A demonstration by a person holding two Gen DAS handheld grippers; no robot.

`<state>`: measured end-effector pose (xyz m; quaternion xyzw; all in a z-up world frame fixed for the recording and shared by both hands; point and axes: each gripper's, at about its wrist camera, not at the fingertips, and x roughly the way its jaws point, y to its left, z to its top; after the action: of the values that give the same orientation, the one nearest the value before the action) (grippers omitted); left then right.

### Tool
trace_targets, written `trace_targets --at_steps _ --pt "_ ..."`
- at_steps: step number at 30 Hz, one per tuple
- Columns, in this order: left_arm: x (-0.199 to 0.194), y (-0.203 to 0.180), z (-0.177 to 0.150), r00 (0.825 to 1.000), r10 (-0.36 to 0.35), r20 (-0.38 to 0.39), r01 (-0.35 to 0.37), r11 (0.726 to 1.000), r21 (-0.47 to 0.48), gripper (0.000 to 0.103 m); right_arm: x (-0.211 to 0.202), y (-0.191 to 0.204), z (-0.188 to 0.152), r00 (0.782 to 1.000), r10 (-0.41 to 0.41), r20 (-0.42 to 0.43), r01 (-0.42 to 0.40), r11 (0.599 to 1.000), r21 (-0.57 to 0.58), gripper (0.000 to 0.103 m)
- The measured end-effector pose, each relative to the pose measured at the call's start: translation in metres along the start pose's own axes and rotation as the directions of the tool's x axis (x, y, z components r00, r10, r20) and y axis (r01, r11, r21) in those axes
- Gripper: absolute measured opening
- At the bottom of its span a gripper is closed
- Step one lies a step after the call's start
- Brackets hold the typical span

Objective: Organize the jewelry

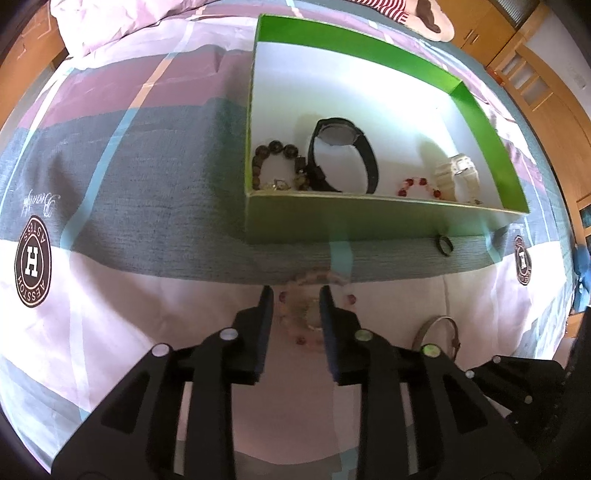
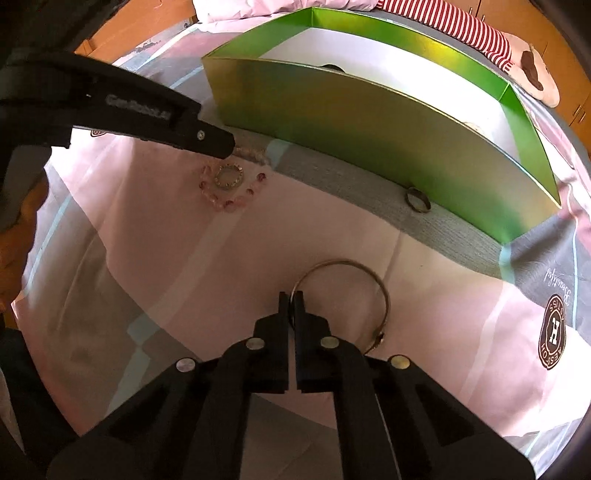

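The left gripper (image 1: 297, 291) points steeply down at the patterned bedspread (image 1: 147, 155) with its jaws a narrow way apart, straddling a pink bead bracelet (image 2: 232, 192) that lies flat on the cloth with a small sparkling ring (image 2: 229, 177) inside its loop; the pads do not appear to press on either piece; the right gripper (image 2: 291, 297) has its jaws pinched together on the near left side of a thin metal bangle (image 2: 380, 291), which rests on the pale part of the bedspread; just beyond, a dark ring (image 2: 417, 199) lies beside the outer wall of the green box (image 1: 369, 221); inside the box, along its near wall, sit a brown bead bracelet (image 1: 275, 147), a black watch (image 1: 340, 155), a red-and-clear bead bracelet (image 1: 419, 186) and a white watch (image 1: 460, 173); a striped cushion (image 2: 461, 29) lies past the box.
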<state>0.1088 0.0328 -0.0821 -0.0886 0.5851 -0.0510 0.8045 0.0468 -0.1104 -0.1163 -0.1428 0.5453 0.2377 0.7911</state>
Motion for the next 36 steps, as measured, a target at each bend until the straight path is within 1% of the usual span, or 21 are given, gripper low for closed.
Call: trace_targets --at_steps 2,5,11,12,13,14,17,20,25,29,32,34,36 --pt "0.005 0.0 0.001 1.0 0.009 -0.007 -0.009 1.0 -0.003 0.028 0.0 -0.001 0.0 1.0 0.004 -0.002 -0.004 1.0 0.005 0.002" --pt "0.014 0.001 0.003 0.999 0.041 -0.016 -0.041 0.999 0.003 0.028 0.0 -0.001 0.001 1.0 0.004 -0.002 -0.004 1.0 0.006 0.002" --pt "0.017 0.003 0.005 0.999 0.042 -0.017 -0.042 0.999 0.002 0.025 0.0 -0.004 0.001 1.0 0.012 -0.005 -0.012 1.0 0.012 0.002" --pt "0.017 0.003 0.005 0.999 0.043 -0.017 -0.043 0.999 0.002 0.023 -0.001 -0.005 0.001 1.0 0.013 -0.005 -0.013 1.0 0.014 0.002" --pt "0.017 0.003 0.005 0.999 0.041 -0.017 -0.041 0.999 0.003 0.013 -0.001 -0.006 0.001 1.0 0.013 -0.005 -0.013 1.0 0.015 0.002" --pt "0.018 0.002 0.005 0.999 0.033 -0.022 -0.033 0.999 0.004 0.008 -0.001 -0.006 0.002 1.0 0.012 -0.005 -0.012 1.0 0.014 0.002" --pt "0.017 0.001 0.004 0.999 0.023 -0.021 -0.023 1.0 0.006 0.008 -0.001 -0.008 0.002 1.0 0.007 -0.004 -0.007 1.0 0.012 0.002" --pt "0.011 0.0 0.005 0.999 -0.046 -0.012 0.045 0.999 -0.008 0.008 -0.001 -0.009 0.002 1.0 0.009 0.0 -0.009 1.0 0.017 0.002" --pt "-0.014 -0.01 0.005 0.995 -0.093 0.046 0.092 0.995 0.027 0.008 -0.015 -0.014 0.007 0.999 0.008 0.031 -0.009 0.999 0.034 0.002" --pt "-0.03 -0.016 0.004 0.987 -0.133 0.092 0.128 0.99 0.052 0.007 -0.038 -0.022 0.015 0.996 0.021 0.092 -0.026 0.998 0.055 0.002" --pt "-0.044 -0.022 0.006 0.981 -0.125 0.15 0.115 0.99 0.077 0.007 -0.052 -0.028 0.019 0.99 0.024 0.138 -0.035 0.997 0.075 0.002" --pt "-0.06 -0.025 0.007 0.971 -0.117 0.209 0.101 0.991 0.084 0.008 -0.059 -0.033 0.022 0.986 0.011 0.165 -0.025 0.996 0.086 0.002" --pt "-0.078 -0.03 0.007 0.956 -0.11 0.273 0.087 0.991 0.098 0.008 -0.063 -0.039 0.022 0.983 -0.012 0.183 -0.007 0.995 0.102 0.002"
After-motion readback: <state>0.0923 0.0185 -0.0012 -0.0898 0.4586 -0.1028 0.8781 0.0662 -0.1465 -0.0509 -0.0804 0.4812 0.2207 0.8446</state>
